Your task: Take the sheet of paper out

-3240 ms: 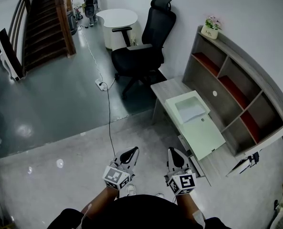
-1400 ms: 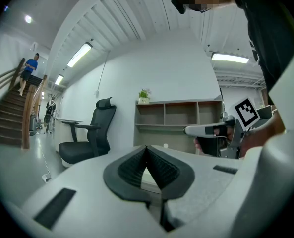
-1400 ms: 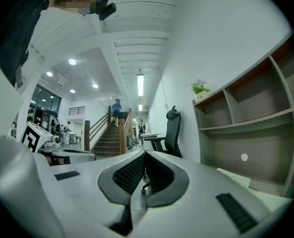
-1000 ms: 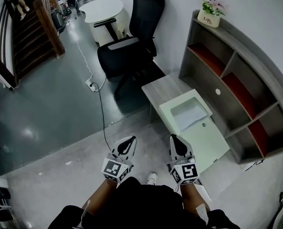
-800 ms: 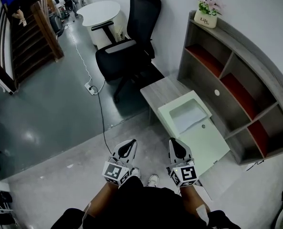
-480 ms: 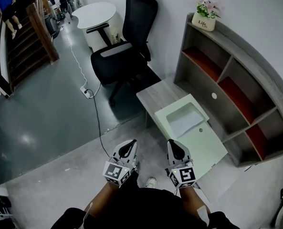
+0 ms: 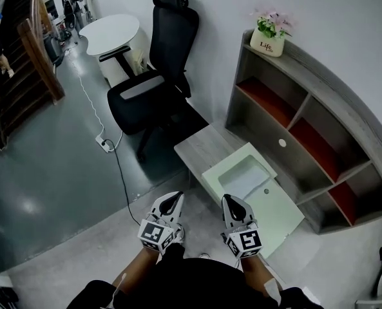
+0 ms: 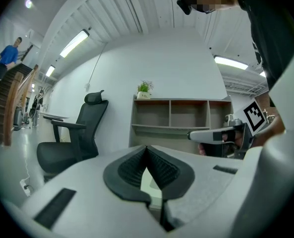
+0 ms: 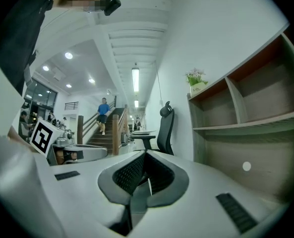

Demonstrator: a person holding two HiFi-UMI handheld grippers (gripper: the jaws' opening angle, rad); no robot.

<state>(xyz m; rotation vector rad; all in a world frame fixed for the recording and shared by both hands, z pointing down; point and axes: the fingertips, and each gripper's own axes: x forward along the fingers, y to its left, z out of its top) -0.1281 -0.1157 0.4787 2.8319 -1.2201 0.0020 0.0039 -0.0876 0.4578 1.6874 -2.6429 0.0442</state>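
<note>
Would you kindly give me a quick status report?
Left claw, right claw shut, empty. Sheet of paper in green tray, untouched. Nothing blocking.

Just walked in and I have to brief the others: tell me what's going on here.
A person holds the left gripper and the right gripper, both shut and empty, pointing toward a low desk beside a shelf. On the desk sits a pale printer, with the sheet lying in its recessed tray. Neither gripper touches the printer or the sheet, so the sheet has not yet been taken out.
</note>
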